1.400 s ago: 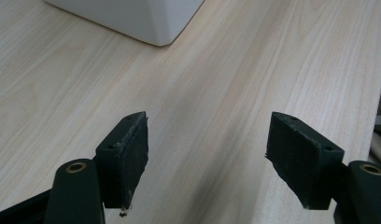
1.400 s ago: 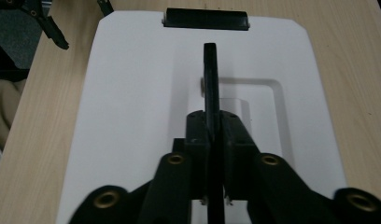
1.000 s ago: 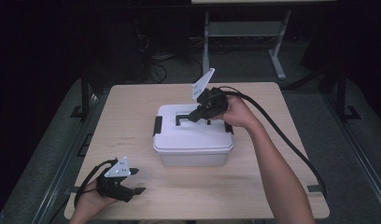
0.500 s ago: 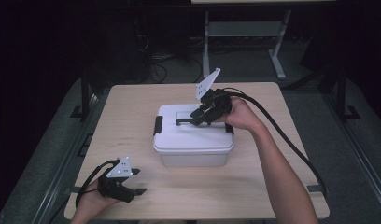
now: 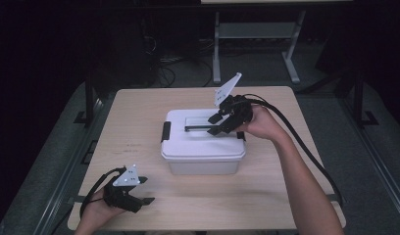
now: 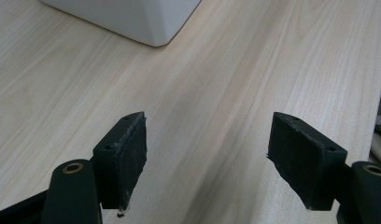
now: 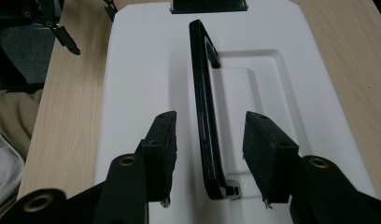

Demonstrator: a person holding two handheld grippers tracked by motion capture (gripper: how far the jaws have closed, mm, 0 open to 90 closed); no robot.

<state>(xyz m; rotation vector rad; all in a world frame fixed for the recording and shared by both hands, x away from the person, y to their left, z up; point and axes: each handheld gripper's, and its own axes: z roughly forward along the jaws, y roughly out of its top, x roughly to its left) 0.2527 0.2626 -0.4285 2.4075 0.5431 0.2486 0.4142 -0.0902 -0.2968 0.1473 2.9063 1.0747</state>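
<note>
We see a white lidded storage box [image 5: 203, 147] standing near the middle of the wooden table [image 5: 139, 122], a little toward the far edge, with a black latch [image 5: 165, 131] on its left end. Its black carrying handle [image 7: 205, 112] stands up on edge along the recessed panel of the lid.

Our right gripper [image 5: 218, 122] hovers over the right half of the lid, pointing along the handle. In the right gripper view the handle runs up between the two black pads [image 7: 163, 140], and there is a clear gap on each side of it, so nothing is clamped. The jaws have just been opening, with the handle between them but untouched by either pad.

Our left gripper [image 5: 141, 194] sits low by the near left corner of the table, well apart from the box. In the left gripper view its jaws stand wide over bare wood with nothing between them, and a corner of the box [image 6: 132, 18] shows farther off.
</note>
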